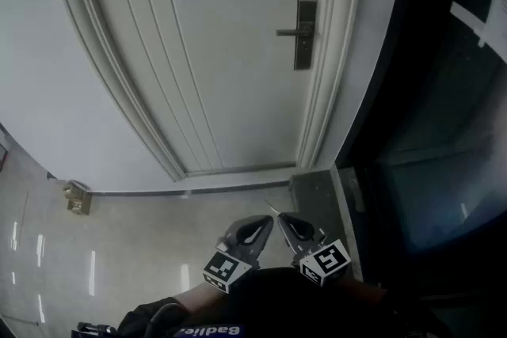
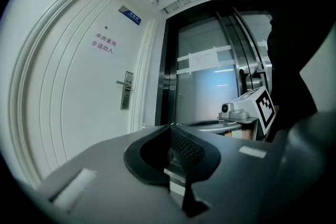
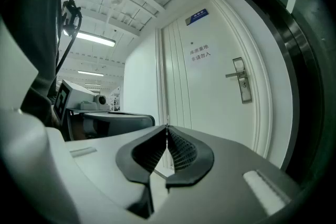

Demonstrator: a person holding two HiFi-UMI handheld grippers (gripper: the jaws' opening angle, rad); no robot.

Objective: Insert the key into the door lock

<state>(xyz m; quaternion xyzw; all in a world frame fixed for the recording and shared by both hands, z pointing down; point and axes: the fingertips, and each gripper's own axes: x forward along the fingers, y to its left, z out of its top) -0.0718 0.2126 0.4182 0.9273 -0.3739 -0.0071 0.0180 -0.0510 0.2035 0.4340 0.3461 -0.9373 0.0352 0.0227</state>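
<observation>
Door lock (image 1: 305, 32): set on the white door (image 1: 222, 67), plate upright, well ahead of both tools and slightly to their right.
Right tool (image 1: 287, 222): the nearer one, held level, closed on a thin sliver judged to be the key (image 1: 272, 208), pointed at the door.
Left tool (image 1: 257, 225): closed, nothing held.

The head view looks steeply down, both gripper views level, all sharing the white door (image 1: 230, 67) from some way off.
</observation>
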